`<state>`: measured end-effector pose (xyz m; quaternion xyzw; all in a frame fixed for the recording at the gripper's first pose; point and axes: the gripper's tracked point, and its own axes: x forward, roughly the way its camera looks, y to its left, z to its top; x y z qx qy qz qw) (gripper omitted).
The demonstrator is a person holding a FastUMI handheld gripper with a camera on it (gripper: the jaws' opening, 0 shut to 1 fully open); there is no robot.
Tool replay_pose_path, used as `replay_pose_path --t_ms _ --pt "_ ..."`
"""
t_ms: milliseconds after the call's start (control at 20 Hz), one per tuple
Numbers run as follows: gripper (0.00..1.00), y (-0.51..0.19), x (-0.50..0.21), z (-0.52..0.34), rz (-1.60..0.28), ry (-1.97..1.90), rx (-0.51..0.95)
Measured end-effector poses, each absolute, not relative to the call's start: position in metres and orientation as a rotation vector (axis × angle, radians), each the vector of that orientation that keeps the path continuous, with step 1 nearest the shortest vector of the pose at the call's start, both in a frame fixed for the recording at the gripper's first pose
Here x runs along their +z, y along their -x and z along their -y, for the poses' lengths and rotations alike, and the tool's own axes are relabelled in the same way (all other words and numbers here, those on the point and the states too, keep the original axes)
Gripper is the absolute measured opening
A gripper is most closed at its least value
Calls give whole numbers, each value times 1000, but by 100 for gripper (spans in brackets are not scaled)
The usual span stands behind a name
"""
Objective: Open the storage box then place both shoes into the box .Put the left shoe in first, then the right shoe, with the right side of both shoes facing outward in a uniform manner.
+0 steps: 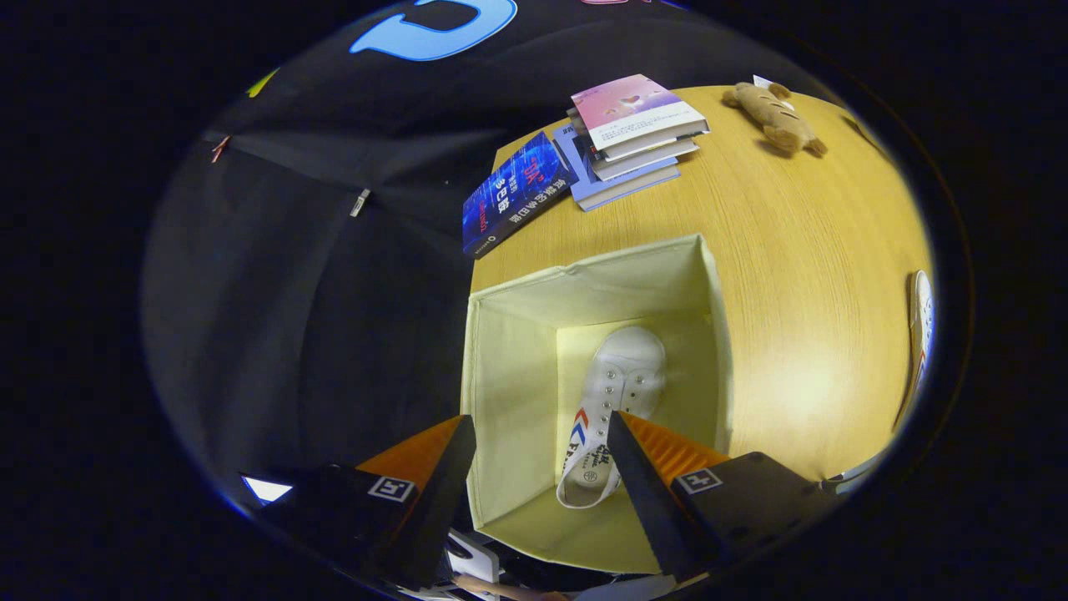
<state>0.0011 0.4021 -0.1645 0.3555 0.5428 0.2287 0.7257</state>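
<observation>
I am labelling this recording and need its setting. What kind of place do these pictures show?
Probably a staged recording booth with a home-like desk: a light wooden table before a black cloth wall, carrying stacked paperback books, a brown plush toy and an open cream fabric box. The open gripper hovers above.

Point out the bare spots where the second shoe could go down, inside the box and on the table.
Inside the storage box, bare floor lies left of the white shoe, between the open hand-held gripper fingers. On the table, a wide bare patch runs between box and other shoe. It is crowded by the books.
</observation>
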Motion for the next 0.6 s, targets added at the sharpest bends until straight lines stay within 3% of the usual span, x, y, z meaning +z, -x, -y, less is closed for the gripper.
replay_pose_path --t_ms 300,600 --pt "97 9 -144 -294 -1105 -755 516" --pt "97 23 -188 -140 -1106 -696 319"
